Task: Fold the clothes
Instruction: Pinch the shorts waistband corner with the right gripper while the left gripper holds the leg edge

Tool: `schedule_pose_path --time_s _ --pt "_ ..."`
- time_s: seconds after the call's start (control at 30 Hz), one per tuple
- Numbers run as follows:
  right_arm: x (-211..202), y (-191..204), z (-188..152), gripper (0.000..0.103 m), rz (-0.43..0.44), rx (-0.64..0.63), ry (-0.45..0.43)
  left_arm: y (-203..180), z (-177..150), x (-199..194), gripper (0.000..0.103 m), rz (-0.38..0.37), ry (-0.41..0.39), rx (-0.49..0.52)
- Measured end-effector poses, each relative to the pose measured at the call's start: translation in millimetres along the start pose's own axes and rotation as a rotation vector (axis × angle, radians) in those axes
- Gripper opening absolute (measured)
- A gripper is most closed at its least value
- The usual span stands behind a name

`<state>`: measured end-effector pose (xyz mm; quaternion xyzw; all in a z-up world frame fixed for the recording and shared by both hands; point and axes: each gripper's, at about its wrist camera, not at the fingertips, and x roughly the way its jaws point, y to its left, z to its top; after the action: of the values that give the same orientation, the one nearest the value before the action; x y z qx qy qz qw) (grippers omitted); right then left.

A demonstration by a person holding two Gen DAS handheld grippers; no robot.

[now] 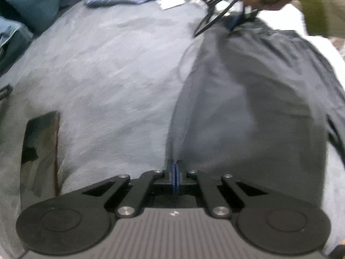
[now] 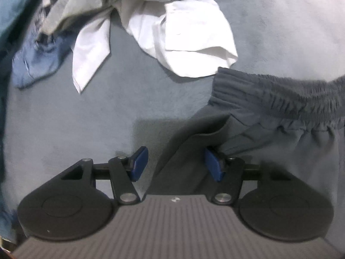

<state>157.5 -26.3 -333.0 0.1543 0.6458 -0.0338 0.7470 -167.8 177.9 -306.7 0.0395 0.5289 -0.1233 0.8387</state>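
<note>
Left claw (image 1: 175,173) pinches grey shorts (image 1: 254,90); right claw (image 2: 175,164) gapes wide astride their corner.

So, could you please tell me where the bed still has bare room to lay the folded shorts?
Bare blanket lies left of the grey shorts, between them and the dark phone. The far end is crowded with the white shirt, a blue garment and pillows.
</note>
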Motion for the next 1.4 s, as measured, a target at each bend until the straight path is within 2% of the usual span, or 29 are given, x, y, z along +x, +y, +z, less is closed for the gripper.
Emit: schedule_pose_path --time_s 0.13,0.3,0.4,0.47,0.5,0.57,0.63,0.77,1.07,1.2,1.4 --pt "6.6 11.1 -2.7 0.058 -0.063 -0.06 0.012 -17.2 -3.1 -17.0 0.002 -0.074 -0.052 0.067" --pt "10.5 18.2 -7.0 0.054 -0.114 -0.106 0.008 -38.9 -5.4 -29.6 0.002 -0.177 -0.093 0.086" --pt "8.8 16.5 -10.4 0.043 -0.126 -0.134 -0.003 -51.6 -4.7 -32.6 0.002 -0.234 -0.104 0.088" --pt "5.8 12.1 -12.9 0.03 -0.126 -0.157 -0.014 -60.3 -3.9 -35.0 0.002 -0.272 -0.111 0.09" --pt "4.3 9.9 -14.1 0.027 -0.125 -0.168 -0.019 -64.8 -4.1 -36.6 0.002 -0.29 -0.113 0.091" --pt "1.2 5.6 -16.6 0.011 -0.125 -0.19 -0.029 -74.4 -4.1 -40.3 0.002 -0.329 -0.116 0.092" --pt "-5.0 -3.2 -18.5 0.004 -0.102 -0.196 -0.042 -84.7 -2.0 -44.3 0.002 -0.363 -0.121 0.106" --pt "-28.3 -28.9 -20.5 0.003 -0.055 -0.197 -0.084 -107.9 4.7 -54.9 0.002 -0.415 -0.145 0.148" --pt "-93.6 -92.5 -23.3 0.002 0.017 -0.209 -0.206 -178.3 22.9 -74.4 0.002 -0.578 -0.162 0.164" --pt "-116.7 -133.6 -18.7 0.002 0.05 -0.201 -0.249 -228.4 30.3 -77.2 0.002 -0.614 -0.166 0.175" --pt "-141.8 -205.6 -16.0 0.002 0.092 -0.194 -0.286 -316.2 40.5 -72.8 0.002 -0.619 -0.161 0.187"
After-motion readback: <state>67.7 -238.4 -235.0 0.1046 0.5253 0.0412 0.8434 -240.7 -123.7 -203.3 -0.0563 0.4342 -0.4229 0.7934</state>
